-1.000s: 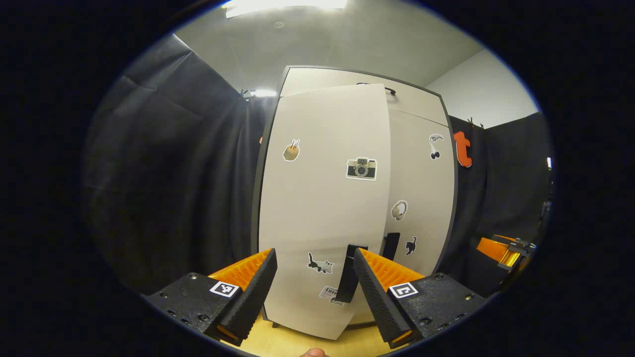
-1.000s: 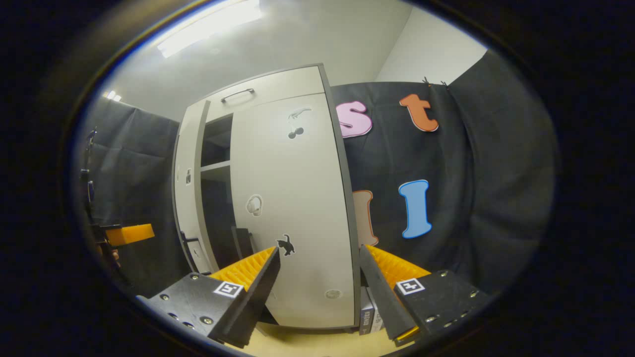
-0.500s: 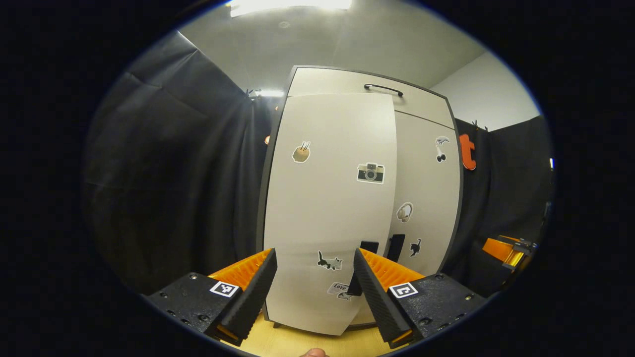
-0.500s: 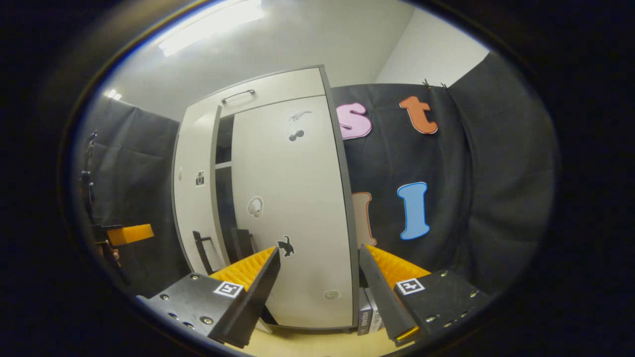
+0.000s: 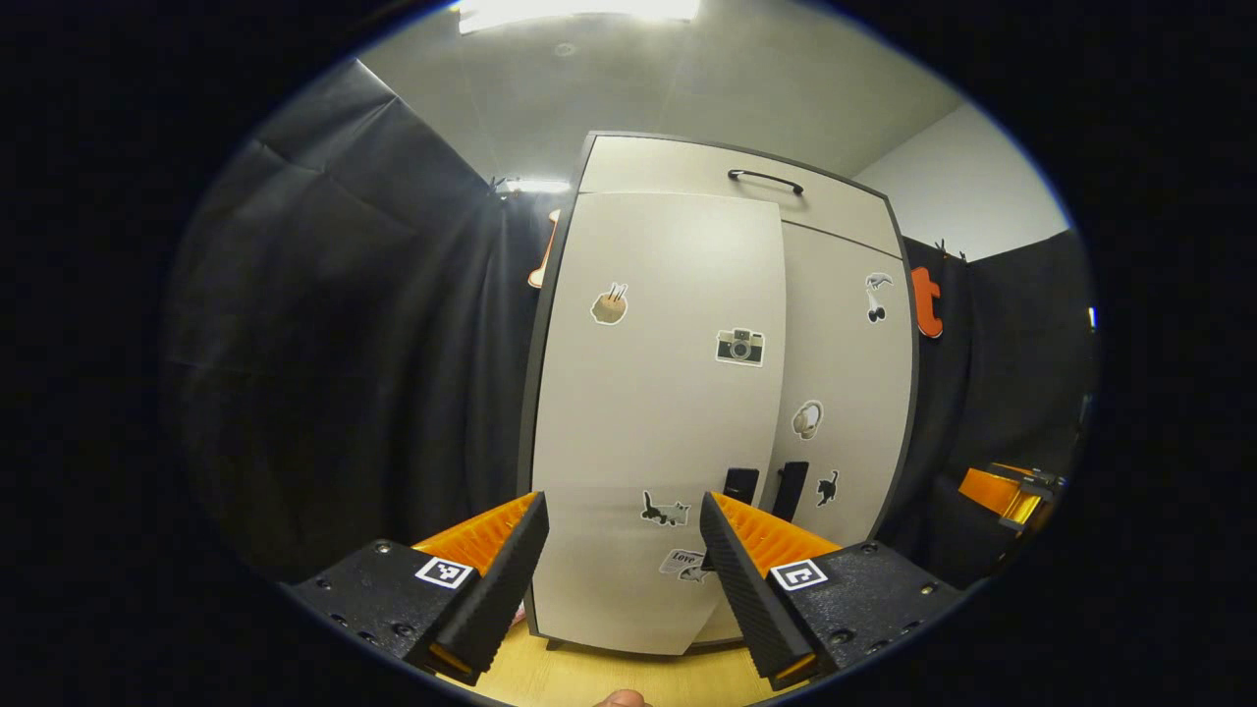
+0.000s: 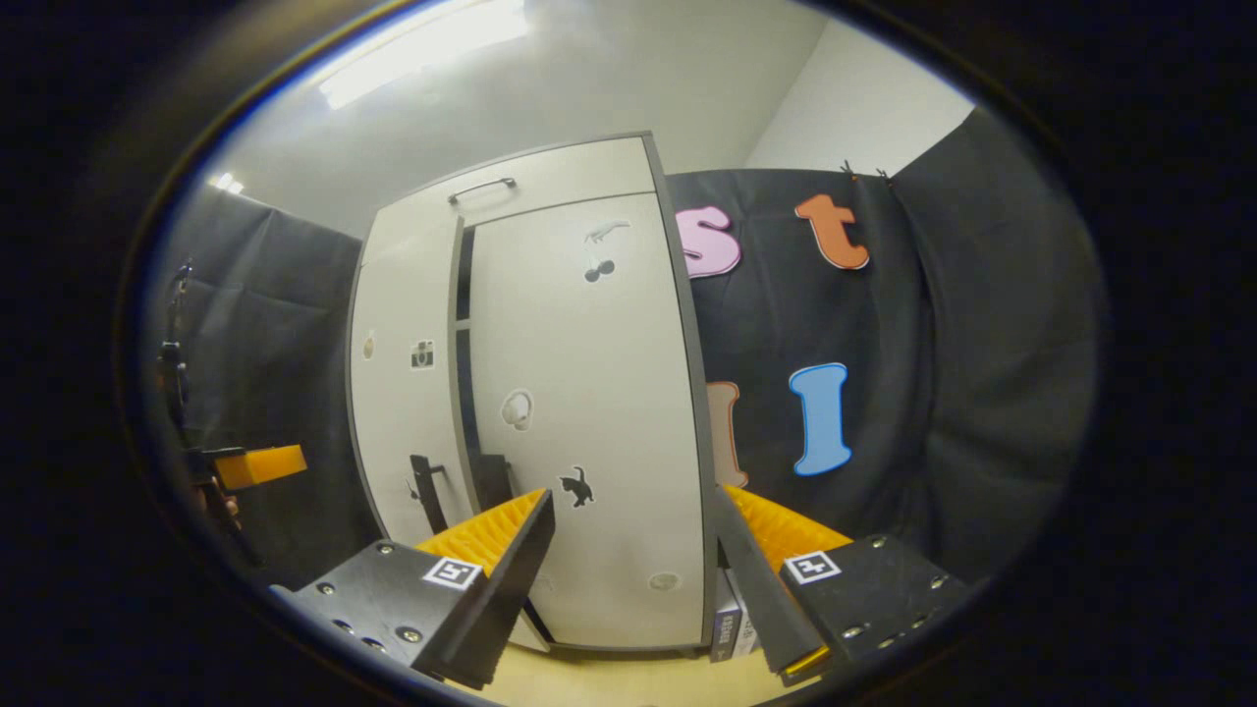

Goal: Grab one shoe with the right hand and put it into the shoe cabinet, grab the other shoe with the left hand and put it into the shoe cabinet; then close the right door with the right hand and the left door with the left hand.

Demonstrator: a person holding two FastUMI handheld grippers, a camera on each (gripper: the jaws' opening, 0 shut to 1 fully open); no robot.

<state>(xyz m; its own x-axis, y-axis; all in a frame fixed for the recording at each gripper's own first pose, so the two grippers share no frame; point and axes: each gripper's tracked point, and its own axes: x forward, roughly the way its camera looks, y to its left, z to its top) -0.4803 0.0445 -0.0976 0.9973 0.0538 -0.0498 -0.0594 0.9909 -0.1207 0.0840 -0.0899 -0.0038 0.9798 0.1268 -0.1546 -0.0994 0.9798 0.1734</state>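
With both tongs (image 5: 621, 560) (image 6: 633, 555) open and empty, we see the left door (image 5: 653, 412) seemingly ajar; it may stay unlatched against the right door (image 6: 589, 412).

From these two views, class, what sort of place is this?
Probably a staged booth, not a home: a stickered shoe cabinet stands against black cloth walls under a ceiling strip light.

Beige shoe cabinet (image 5: 678, 412), dark-edged

Left door (image 6: 405, 393) slightly ajar
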